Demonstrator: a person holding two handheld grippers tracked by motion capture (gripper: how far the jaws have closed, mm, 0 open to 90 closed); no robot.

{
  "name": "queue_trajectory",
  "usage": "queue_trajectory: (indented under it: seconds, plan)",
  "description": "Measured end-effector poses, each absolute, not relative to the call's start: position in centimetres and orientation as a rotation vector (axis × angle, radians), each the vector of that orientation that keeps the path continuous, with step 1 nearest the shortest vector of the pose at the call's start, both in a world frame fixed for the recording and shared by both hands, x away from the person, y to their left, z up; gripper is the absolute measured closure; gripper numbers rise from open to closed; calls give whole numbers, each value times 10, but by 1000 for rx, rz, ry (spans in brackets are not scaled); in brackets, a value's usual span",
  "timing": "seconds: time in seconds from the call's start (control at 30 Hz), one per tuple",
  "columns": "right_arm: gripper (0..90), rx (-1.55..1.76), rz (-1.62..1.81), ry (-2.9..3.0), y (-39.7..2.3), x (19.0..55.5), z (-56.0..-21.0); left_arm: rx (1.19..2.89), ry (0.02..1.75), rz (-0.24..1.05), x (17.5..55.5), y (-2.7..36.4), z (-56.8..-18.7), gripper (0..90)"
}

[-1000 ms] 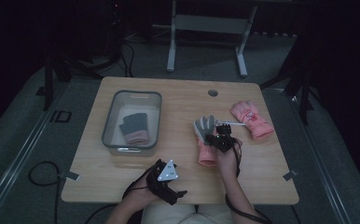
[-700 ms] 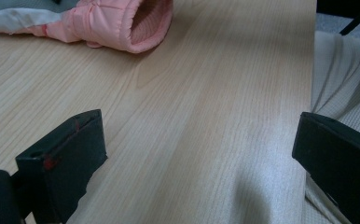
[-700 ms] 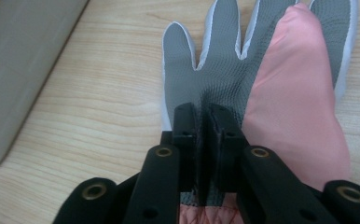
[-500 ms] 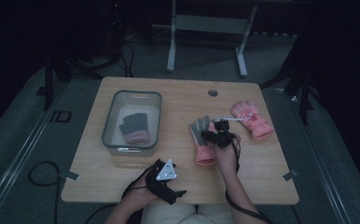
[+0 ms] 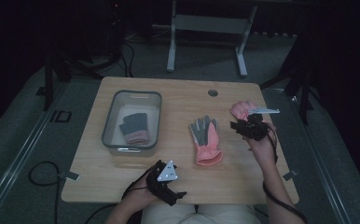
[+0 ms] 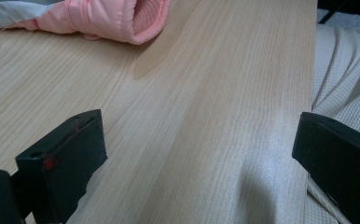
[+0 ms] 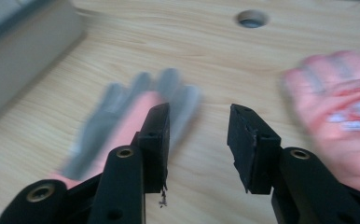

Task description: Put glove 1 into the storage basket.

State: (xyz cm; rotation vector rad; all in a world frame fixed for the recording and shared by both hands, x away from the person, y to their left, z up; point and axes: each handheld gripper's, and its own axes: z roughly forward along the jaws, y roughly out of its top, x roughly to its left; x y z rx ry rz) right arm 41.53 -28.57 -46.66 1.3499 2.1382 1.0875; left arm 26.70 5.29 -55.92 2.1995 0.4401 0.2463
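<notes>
- Gloves were the work in hand: a grey-and-pink glove [image 5: 206,141] lay flat on the surface [image 5: 178,100], just to the left of the right tool [image 5: 250,127], and a second pink glove [image 5: 241,109] lay just ahead of that tool, partly under it in the high view.
- Half a second before, the right tool had hovered over the grey-and-pink glove; it had since swung rightward, off that glove and toward the pink one.
- In the right gripper view the grey-and-pink glove [image 7: 127,116] sat behind the left jaw and the pink glove [image 7: 341,112] off to the right, both blurred by motion.
- The right tool's jaws stood parted with bare wood between them, holding nothing.
- That shift suggested the grey-and-pink glove had been set down or passed over, and the pink one was likely the next pick.
- A third, dark glove [image 5: 134,127] already lay in the grey bin [image 5: 131,97], far to the left of the right tool, so sorting into the bin seemed under way.
- The left tool [image 5: 166,182] had stayed at the near edge, jaws wide apart, empty, with a pink cuff [image 6: 117,21] well ahead of it.
</notes>
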Motion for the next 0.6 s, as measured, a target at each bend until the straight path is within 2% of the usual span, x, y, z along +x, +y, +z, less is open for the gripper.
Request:
queue_trajectory:
  seconds: [0.27, 0.6]
  plan:
    - [581, 1288, 1001, 2136, -348, 438, -461, 2194, 449, 247, 267, 53, -559, 21]
    - [578, 1290, 919, 2116, -376, 478, -469, 2198, 446, 249, 267, 53, -559, 21]
